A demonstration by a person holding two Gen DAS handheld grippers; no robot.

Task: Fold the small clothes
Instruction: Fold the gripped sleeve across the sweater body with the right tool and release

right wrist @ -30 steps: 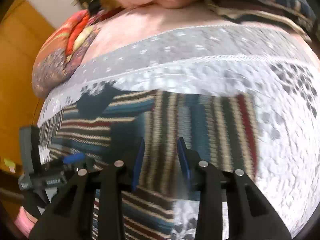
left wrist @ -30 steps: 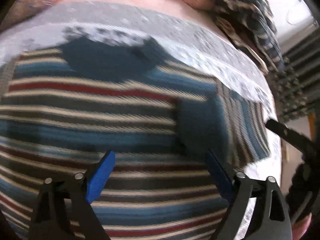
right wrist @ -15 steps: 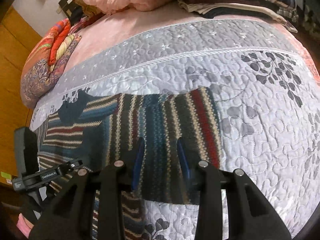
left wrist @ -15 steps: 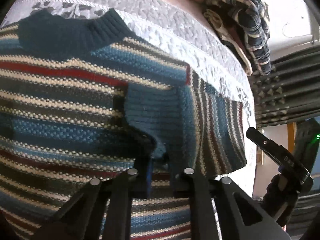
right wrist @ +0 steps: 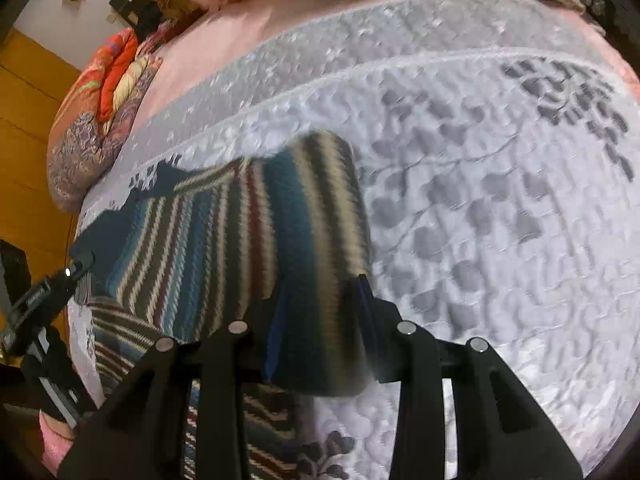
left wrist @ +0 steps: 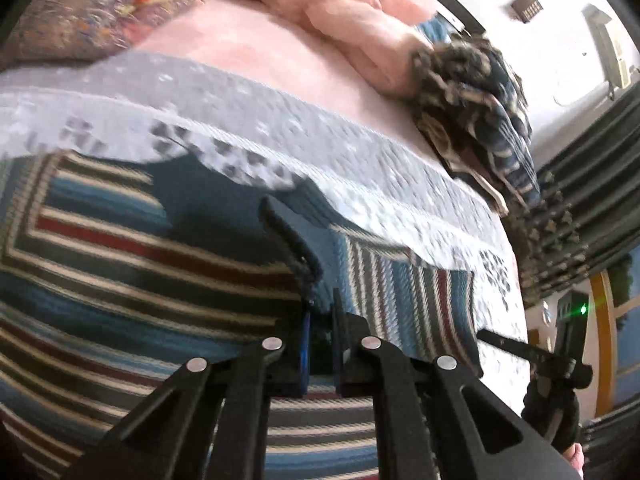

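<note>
Left wrist view: your left gripper (left wrist: 320, 344) has its jaws drawn nearly together, and dark knit rises between them, so it appears clamped on the sweater (left wrist: 120, 280). The sweater lies spread on the quilt (left wrist: 360, 160), its dark neckline toward the pink blanket (left wrist: 340, 4). One sleeve is already laid across the body.

Right wrist view: your right gripper (right wrist: 320, 340) stands with its jaws parted around the folded sleeve's end; I cannot tell whether they press it. The sleeve fold sits on the sweater's right side, next to bare quilt.

Judgement: early stage. The other sleeve and the body folds appear outstanding.
</note>
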